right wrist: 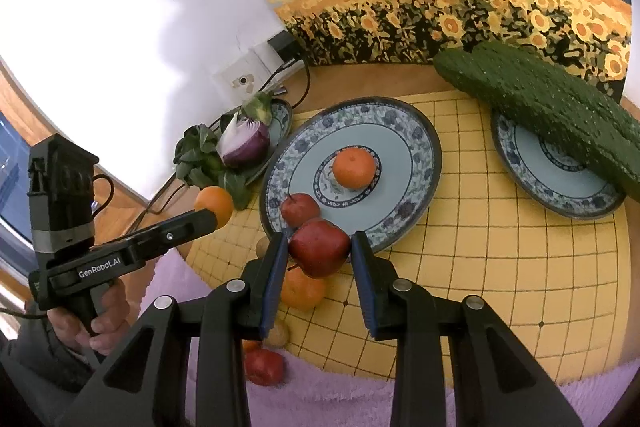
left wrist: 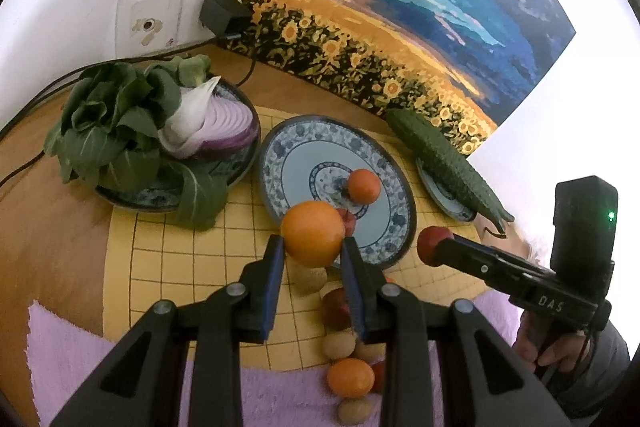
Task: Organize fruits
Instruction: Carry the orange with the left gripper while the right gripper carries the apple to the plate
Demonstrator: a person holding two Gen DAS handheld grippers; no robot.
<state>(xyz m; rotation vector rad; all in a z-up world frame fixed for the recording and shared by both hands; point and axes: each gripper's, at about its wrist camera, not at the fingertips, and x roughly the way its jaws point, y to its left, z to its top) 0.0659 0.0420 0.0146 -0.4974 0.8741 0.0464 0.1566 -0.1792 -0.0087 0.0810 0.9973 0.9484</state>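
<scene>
On the gripper bodies, "DAS" and "GenRobot.AI" read clearly; left gripper (left wrist: 313, 255) clamps an orange (left wrist: 313, 233), right gripper (right wrist: 320, 254) clamps an apple (right wrist: 319, 247), hiding fruit beneath.

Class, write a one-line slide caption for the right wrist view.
Right gripper holds a red apple at the rim of the middle plate, where an orange and another apple lie.

Both fisheye views ride close above the near edge of the yellow gridded mat (left wrist: 168, 259), angled steeply down toward the sunflower painting (left wrist: 400, 27) at the far edge. Left wrist looks from the left, right wrist from the right. Shared ground: the blue-patterned round ceramic plate (right wrist: 416, 151) mid-mat.
</scene>
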